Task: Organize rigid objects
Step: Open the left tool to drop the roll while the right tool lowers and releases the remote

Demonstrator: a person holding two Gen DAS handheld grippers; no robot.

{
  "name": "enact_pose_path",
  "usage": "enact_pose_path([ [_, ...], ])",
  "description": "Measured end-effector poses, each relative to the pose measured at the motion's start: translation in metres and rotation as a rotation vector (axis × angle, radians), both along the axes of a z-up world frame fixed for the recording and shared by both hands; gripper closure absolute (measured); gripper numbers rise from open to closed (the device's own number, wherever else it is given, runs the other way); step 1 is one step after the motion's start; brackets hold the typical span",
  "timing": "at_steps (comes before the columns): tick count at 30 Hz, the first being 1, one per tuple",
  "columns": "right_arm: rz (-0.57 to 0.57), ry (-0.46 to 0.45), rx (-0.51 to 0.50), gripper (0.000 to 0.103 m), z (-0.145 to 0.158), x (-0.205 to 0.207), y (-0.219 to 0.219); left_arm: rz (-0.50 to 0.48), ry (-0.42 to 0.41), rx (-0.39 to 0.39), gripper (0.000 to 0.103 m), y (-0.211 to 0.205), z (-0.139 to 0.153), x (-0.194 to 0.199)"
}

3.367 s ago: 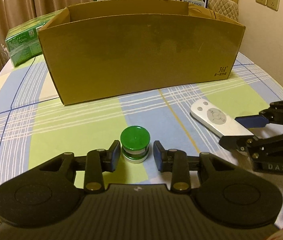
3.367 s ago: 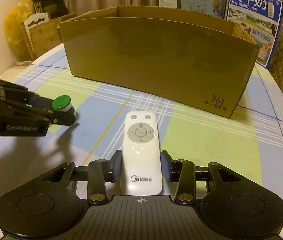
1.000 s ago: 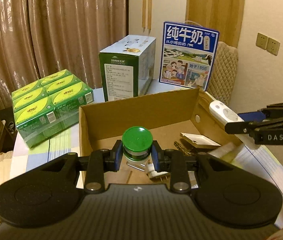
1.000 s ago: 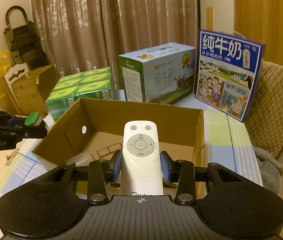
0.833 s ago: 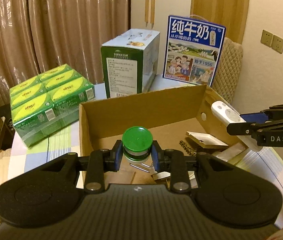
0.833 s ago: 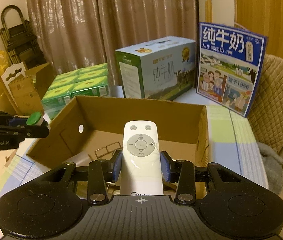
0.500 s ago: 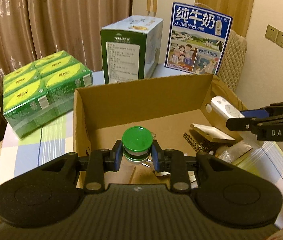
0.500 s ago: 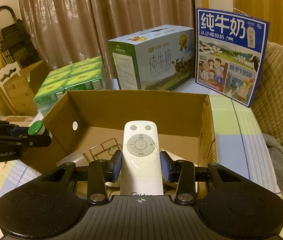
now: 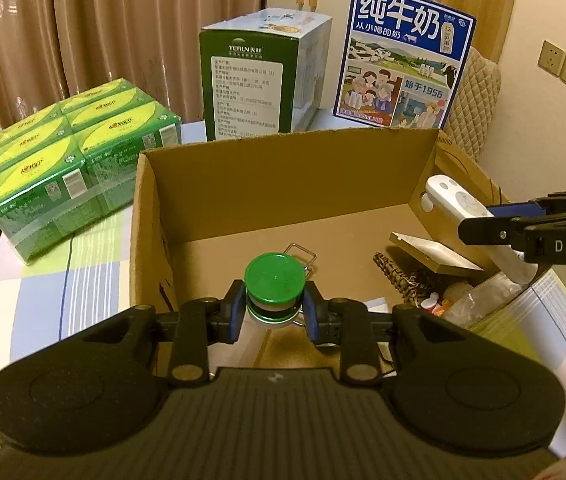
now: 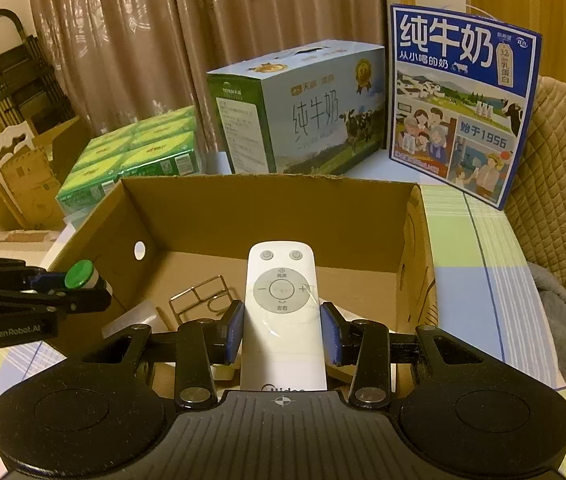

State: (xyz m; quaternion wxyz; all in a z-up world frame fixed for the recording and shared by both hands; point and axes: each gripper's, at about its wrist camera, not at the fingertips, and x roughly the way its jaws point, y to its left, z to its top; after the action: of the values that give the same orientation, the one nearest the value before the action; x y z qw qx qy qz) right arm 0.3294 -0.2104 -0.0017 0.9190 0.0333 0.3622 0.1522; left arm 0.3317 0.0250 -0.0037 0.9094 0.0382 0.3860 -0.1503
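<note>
Seen from the left wrist, the left tool [image 9: 274,307] is clamped on one green-capped jar [image 9: 274,289], held over the open cardboard box [image 9: 151,216] near its left wall. One wire rack [image 9: 302,251] is mostly hidden behind the cap. At the right edge the right tool [image 9: 499,220] grips one white remote [image 9: 459,205] above the box's right wall; small items in that corner are hard to make out.

From the right wrist, the right tool [image 10: 282,330] squeezes the Midea remote [image 10: 282,312], its lower end cut off. Two milk cartons [image 10: 299,112] and one green shrink-wrapped pack [image 10: 135,152] stand at the surface's far edge.
</note>
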Motion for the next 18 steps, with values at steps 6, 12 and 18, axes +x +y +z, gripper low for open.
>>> enact_pose_path([
  [6,0.001,0.004,0.001,0.066,-0.003,0.002,0.001,0.001,0.001,0.007,0.071,-0.003,-0.005,0.001],
  [12,-0.004,0.006,0.004,0.065,-0.004,0.001,0.0,0.026,-0.021,-0.017,0.07,0.003,0.004,-0.002],
  [18,-0.011,0.006,0.018,0.065,-0.004,0.0,0.0,0.033,-0.037,-0.013,0.07,0.008,0.01,-0.009],
])
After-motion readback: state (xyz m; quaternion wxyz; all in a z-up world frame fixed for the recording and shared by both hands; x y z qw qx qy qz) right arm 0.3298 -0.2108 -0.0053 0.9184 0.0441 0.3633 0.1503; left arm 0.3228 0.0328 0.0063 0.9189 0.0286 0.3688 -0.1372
